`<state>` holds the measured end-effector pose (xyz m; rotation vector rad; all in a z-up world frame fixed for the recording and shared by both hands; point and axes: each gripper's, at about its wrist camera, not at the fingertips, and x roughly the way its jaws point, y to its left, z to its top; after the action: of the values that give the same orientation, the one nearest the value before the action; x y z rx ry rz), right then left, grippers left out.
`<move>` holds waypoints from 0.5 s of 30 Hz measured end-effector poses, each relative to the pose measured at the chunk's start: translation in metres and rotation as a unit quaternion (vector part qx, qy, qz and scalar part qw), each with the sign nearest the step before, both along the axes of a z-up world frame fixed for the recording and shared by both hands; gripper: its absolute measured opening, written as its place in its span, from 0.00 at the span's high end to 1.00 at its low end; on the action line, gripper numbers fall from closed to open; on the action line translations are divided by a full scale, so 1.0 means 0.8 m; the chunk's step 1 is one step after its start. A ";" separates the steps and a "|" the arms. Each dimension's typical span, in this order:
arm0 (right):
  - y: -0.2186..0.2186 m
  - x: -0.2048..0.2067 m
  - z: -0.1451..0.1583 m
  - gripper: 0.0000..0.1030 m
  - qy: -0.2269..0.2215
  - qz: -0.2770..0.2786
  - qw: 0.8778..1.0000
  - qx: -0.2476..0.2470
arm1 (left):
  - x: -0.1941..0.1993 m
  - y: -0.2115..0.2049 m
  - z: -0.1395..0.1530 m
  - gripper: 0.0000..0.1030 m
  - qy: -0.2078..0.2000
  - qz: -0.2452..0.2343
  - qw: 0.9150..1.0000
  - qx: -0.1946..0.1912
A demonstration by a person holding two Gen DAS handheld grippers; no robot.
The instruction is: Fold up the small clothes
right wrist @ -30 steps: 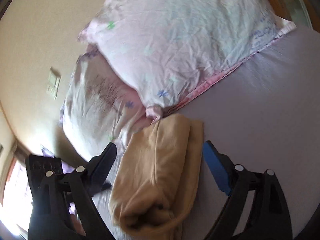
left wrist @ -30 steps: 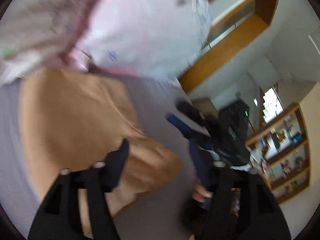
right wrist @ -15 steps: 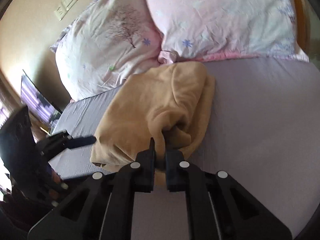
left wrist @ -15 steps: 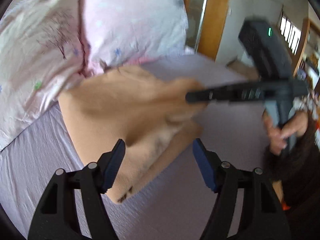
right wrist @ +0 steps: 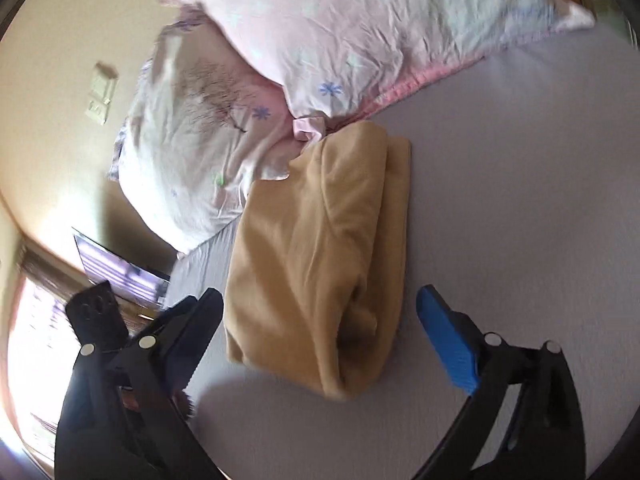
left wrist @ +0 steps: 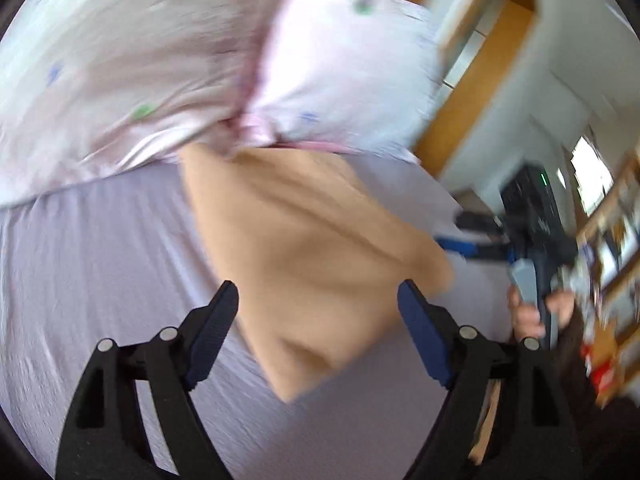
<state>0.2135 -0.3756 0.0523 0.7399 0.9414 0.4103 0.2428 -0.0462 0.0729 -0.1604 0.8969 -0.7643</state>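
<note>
1. The soft tan fleece garment (right wrist: 320, 248) lay folded into a thick bundle on the pale lilac bed sheet (right wrist: 500, 200), its far end touching the pillows.
2. It looked light and limp, plush rather than slippery, and not fragile; by my judgement it would sag and unroll if lifted by a single layer.
3. The rolled, open end nearest the right wrist camera showed several stacked layers, so a pinch there, or at a corner through all layers, seemed the safest hold.
4. The left tongs (left wrist: 318, 320) stood wide apart and held nothing, hanging above the near corner of the garment (left wrist: 320, 256).
5. The right tongs (right wrist: 320, 320) were likewise spread wide and empty, straddling the rolled end without touching it.
6. Count: one tan garment, two pink floral-print pillows (right wrist: 360, 20), two tongs.
7. The left view was motion-blurred, so fine creases there could not be judged.
</note>
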 end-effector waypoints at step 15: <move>0.028 0.059 -0.040 0.74 0.027 0.035 0.998 0.048 | 0.075 0.000 -0.060 0.72 0.142 0.033 0.987 -0.059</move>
<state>0.2610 -0.3532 0.0200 0.8100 1.0054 0.5028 0.3025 -0.0464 0.0250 -0.4103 1.1111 -0.7432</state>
